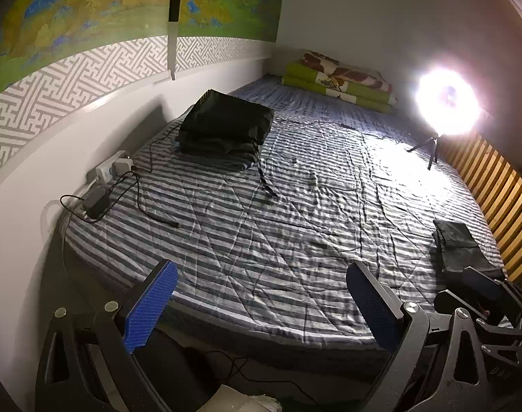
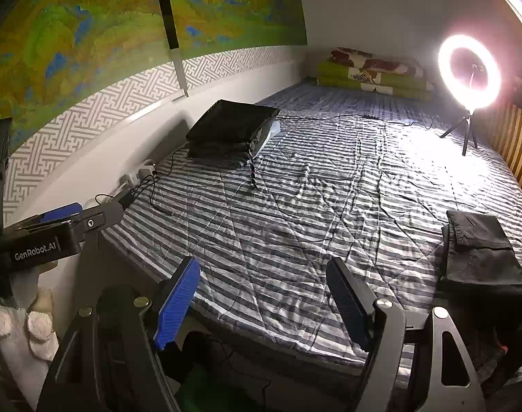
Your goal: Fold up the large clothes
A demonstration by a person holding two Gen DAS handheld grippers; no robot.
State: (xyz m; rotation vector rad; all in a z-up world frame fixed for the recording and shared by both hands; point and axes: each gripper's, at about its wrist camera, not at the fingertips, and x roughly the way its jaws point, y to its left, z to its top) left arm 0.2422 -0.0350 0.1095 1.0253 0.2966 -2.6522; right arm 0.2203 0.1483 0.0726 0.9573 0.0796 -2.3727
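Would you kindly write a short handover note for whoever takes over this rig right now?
Left claw: open, empty, held over the near edge of the striped blue-grey bed cover.
Right claw: open, empty, likewise.
Done: stack of folded black clothes sits by the wall on the left.
Left: a dark crumpled garment lies at the bed's near right edge, apparently unfolded; probably the next piece to pick up and spread out.

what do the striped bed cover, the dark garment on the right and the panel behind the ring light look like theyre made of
Striped bed cover: quilted woven cloth, probably cotton, matte; stitched diamond lines and fine creases.
Dark garment: soft matte fabric, likely cotton or a blend; limp folds and a sewn hem.
Slatted panel: looks like warm-toned wood; evenly spaced upright strips, though laminate is possible.
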